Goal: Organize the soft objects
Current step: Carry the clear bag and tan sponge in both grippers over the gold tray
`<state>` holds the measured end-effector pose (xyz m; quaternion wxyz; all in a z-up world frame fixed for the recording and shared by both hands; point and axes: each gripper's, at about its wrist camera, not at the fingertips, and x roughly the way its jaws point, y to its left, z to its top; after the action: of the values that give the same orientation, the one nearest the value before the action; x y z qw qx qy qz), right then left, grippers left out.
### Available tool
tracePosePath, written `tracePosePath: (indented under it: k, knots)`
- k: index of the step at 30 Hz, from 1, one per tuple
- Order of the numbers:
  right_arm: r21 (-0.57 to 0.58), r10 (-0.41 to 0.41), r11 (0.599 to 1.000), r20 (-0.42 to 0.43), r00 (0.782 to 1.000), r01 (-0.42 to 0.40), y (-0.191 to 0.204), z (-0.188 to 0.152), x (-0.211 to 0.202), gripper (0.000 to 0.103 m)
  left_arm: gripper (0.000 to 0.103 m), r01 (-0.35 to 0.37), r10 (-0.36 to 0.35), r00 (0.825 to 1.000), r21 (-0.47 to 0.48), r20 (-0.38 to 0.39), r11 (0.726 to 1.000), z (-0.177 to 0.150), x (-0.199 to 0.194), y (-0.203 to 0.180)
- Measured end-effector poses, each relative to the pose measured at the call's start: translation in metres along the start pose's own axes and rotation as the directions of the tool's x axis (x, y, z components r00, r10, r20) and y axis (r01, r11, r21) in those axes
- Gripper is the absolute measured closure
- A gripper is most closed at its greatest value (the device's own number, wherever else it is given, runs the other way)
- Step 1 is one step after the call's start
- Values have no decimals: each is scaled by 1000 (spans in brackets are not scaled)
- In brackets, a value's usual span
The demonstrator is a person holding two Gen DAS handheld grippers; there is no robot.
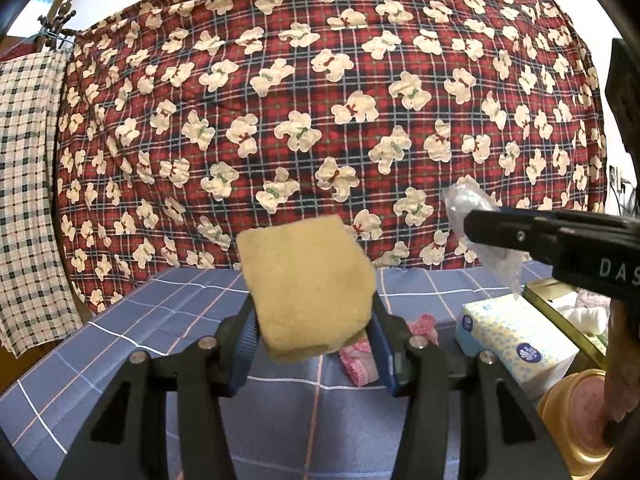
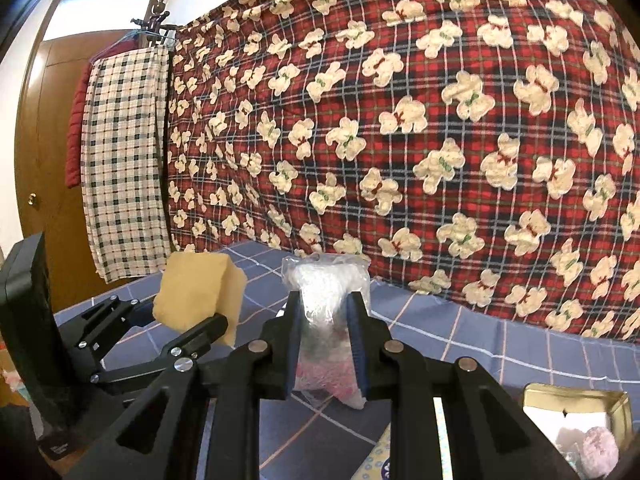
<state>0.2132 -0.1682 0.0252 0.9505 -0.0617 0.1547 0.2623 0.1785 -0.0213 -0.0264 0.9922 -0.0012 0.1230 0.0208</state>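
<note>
In the left wrist view, the left gripper (image 1: 314,326) reaches forward nearly level above the blue checked tablecloth (image 1: 120,340), its blue pads squeezing a yellow sponge (image 1: 306,288) that stands lifted clear of the cloth and tilted. Behind its right finger lie a pink knitted piece (image 1: 360,360) and a tissue pack (image 1: 516,344) on the cloth, with a gold tin (image 1: 560,300) further right. The right gripper (image 1: 476,232) enters from the right edge, pointing left, clamped on a clear plastic bag (image 1: 464,204). In the right wrist view, the right gripper (image 2: 325,340) points forward and slightly down, its jaws narrow and pressed on the clear plastic bag (image 2: 326,284), held upright off the tablecloth (image 2: 460,344). To its left, the left gripper (image 2: 192,312) angles inward, holding the yellow sponge (image 2: 192,292) at about the same height as the bag and near it.
</note>
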Motion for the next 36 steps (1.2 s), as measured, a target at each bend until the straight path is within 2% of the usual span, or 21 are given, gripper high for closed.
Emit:
tracePosePath:
  k: [6,12,15,23,26,29,36]
  knots:
    - [-29,-20,999,33,999,21,4,3,-8,79,54,17,-17,1000,5,2,1000,3,0,-5]
    - [-6,-30,1000,34,999,30,-2,12,-20,79,54,27,-27,999,-6,-37,1000,7,1,-11]
    - [6,-36,999,35,999,36,-8,17,-28,79,54,44,-45,998,-19,-54,999,16,1,-16]
    - [4,-58,998,46,997,58,-20,19,-55,79,54,86,-86,995,1,-41,996,36,-11,-42]
    - [23,-72,997,10,997,72,-30,17,-61,79,54,135,-133,986,8,-98,991,42,-9,-61]
    - [41,-86,995,-35,996,87,-48,10,-71,79,54,221,-218,963,7,-159,975,43,-7,-81]
    - [108,-149,982,-51,988,154,-94,-6,-97,79,54,275,-264,946,30,-188,961,39,-6,-119]
